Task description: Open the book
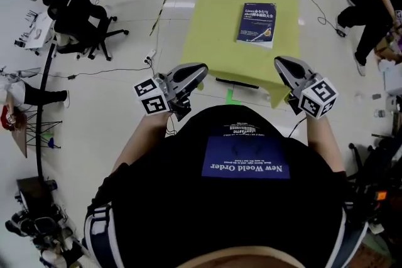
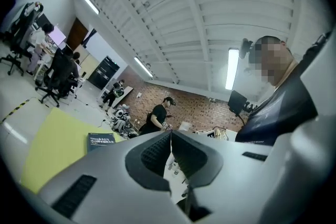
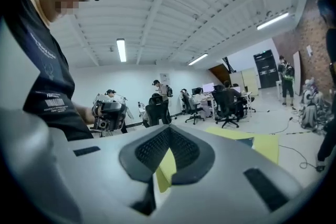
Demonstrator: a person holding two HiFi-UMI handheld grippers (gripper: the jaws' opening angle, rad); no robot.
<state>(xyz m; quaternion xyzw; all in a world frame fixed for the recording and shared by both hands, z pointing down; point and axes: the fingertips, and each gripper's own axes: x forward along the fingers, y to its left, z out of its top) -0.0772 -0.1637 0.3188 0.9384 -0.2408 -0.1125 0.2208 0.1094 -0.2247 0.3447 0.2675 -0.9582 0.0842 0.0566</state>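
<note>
Yellow-green cover (image 1: 207, 41) lies square on a white floor (image 1: 125, 103), and it carries one item, the book (image 1: 256, 24). Book is closed, dark blue face up with white print, lying flat right of the cover's middle and nearer its far edge than its near edge; its sides run roughly parallel to the cover's edges. Nothing rests on it and neither tool touches it. Left gripper (image 1: 201, 68) is held level in front of the wearer's black shirt (image 1: 245, 210), its tip just off the cover's near left corner; its own view shows the two ribbed pads pressed together at the tip with nothing between them. Right gripper (image 1: 280, 61) is held at the same level, its tip over the cover's near right corner, where the material hangs in a fold; its own view likewise shows the pads meeting at the tip, empty, with only yellow-green showing through the gap lower down. Both tools stand well apart from the book, on the near side of it. Black-and-yellow tape (image 1: 164, 0) runs along the floor beyond the cover's left edge. Seated person (image 1: 69, 3) occupies an office chair at far left; another person (image 1: 377, 9) in black stands beyond the right edge.
</note>
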